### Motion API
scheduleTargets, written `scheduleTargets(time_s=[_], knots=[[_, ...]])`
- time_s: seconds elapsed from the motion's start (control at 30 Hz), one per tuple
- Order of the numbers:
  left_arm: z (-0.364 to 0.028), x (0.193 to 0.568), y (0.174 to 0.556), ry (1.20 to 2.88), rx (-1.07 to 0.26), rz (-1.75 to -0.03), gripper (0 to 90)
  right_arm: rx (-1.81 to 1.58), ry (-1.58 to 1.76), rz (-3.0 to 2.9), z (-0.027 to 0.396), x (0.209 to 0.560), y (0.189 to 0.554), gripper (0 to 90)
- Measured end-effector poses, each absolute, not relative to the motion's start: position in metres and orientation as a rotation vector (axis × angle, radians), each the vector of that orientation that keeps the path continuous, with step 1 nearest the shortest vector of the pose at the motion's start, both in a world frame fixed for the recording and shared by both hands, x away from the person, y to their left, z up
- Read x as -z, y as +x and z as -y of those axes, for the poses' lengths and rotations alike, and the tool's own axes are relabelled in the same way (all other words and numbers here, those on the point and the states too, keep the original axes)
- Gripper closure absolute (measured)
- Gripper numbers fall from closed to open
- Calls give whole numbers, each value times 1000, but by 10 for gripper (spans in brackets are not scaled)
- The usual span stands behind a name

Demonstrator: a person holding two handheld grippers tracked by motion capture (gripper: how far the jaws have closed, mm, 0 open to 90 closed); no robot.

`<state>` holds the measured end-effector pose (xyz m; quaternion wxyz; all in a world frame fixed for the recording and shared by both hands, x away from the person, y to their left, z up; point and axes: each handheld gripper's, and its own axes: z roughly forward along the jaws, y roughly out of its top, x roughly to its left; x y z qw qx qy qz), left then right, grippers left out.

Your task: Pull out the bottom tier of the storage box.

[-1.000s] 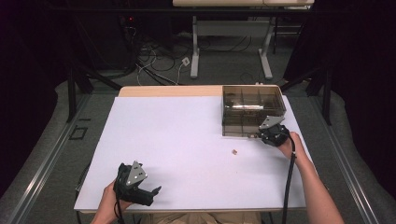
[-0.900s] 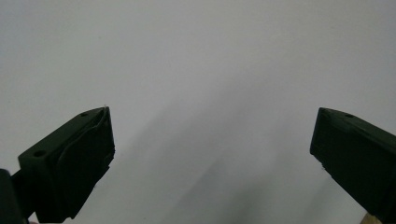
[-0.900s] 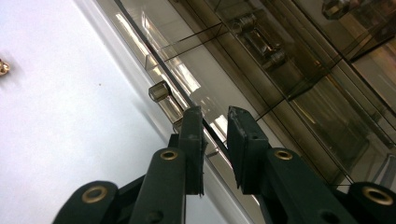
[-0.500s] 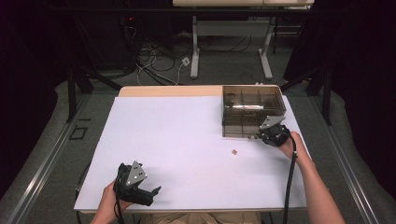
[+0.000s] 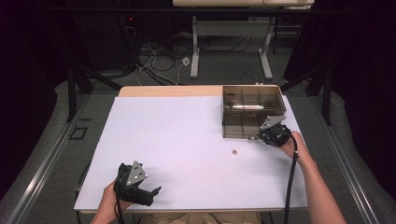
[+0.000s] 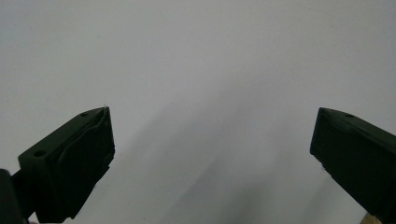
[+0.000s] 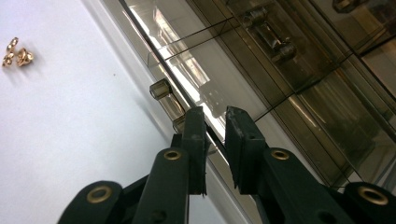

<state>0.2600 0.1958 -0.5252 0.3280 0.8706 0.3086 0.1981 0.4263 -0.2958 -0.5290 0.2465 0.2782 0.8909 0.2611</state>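
High view / desk: white desk (image 5: 187, 140), one smoked-plastic organizer box (image 5: 252, 111) at its far right, lid down, dividers visible through it.
High view / right gripper: right gripper (image 5: 266, 135) at the box's near edge, by the front latches; hand behind it.
High view / left gripper: left gripper (image 5: 154, 191) resting low at the near left of the desk, well apart from the box, nothing between its fingers.
High view / loose part: one small gold cluster (image 5: 235, 151) on the desk, near the box front, apart from both grippers.
Left gripper view / fingers: wide apart, bare desk between them, holding nothing.
Right gripper view / fingers: nearly together, narrow gap, pinching the box's front rim by a clear latch (image 7: 161, 88); second latch tab (image 7: 180, 123) just beside the left finger. Can't tell which part the pads actually press, rim or tab.
Right gripper view / contents: metal fittings in far compartments, count unclear through the tint.
Right gripper view / gold bits: cluster (image 7: 16, 53) looks like about three small pieces, touching.
Progress: early, judging by the lid lying down; grip on the front edge set. Left: unlatch or lift the lid, then likely put the gold bits in.
Count: one box, two latches seen, one gold cluster, two grippers.
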Motion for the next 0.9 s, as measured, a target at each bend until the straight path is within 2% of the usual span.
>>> scheduleTargets(time_s=[0.4,0.6,0.8,0.9], knots=[[-195,525,260,2288,-513,-802,0,-721,765,-2459,297,527,425,790],[-195,525,261,2289,-513,-800,0,-791,822,-2410,299,527,426,760],[-195,525,261,2288,-515,-799,0,-863,909,-2321,305,520,427,802],[-195,526,261,2286,-521,-802,0,-849,990,-2215,303,522,431,864]])
